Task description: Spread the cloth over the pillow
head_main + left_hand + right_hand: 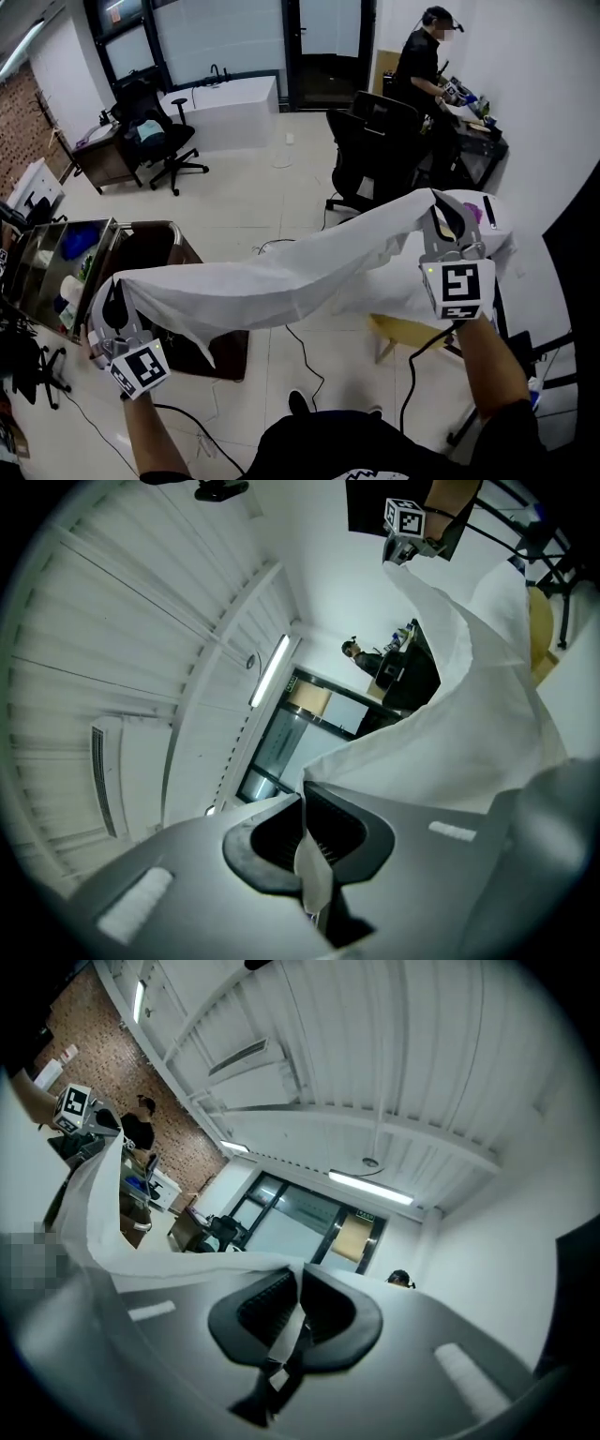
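Note:
A long white cloth (281,281) hangs in the air, stretched between my two grippers. My left gripper (114,305) at the lower left is shut on one end of the cloth (450,714), and a fold is pinched between its pads (323,841). My right gripper (448,217), higher at the right, is shut on the other end, with cloth (103,1222) running off to the left of its fingers (272,1302). Both grippers point upward at the ceiling. A white pillow (502,239) shows just behind the right gripper, mostly hidden by cloth and gripper.
A black office chair (375,141) stands beyond the cloth. A person (427,66) works at a desk at the back right. A brown cabinet (178,253) and a metal cart (56,262) are at the left. A wooden stool (403,328) and cables lie below the cloth.

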The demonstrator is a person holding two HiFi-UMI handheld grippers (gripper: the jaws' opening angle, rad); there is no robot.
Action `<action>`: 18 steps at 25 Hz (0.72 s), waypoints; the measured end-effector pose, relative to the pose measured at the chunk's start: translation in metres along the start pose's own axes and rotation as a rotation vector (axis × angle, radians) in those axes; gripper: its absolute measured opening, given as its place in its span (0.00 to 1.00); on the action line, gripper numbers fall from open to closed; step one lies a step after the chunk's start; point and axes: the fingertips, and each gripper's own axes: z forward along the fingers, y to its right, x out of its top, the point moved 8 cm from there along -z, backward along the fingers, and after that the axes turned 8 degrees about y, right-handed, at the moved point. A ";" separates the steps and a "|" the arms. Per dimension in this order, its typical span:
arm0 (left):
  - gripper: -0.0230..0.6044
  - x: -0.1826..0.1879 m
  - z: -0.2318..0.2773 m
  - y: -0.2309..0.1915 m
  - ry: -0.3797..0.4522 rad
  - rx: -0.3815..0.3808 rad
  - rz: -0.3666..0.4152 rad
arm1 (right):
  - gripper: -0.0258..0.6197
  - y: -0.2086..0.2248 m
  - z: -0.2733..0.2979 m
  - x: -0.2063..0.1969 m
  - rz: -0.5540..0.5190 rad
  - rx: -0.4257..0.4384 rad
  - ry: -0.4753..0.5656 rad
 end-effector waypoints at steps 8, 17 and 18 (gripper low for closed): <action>0.04 0.089 0.033 0.019 0.139 -0.034 0.006 | 0.06 0.102 -0.063 -0.015 -0.053 -0.097 -0.063; 0.04 0.182 0.046 0.046 0.246 -0.083 -0.001 | 0.06 0.194 -0.133 -0.027 -0.083 -0.148 -0.134; 0.04 0.191 0.048 0.050 0.257 -0.085 0.002 | 0.06 0.203 -0.140 -0.028 -0.080 -0.148 -0.139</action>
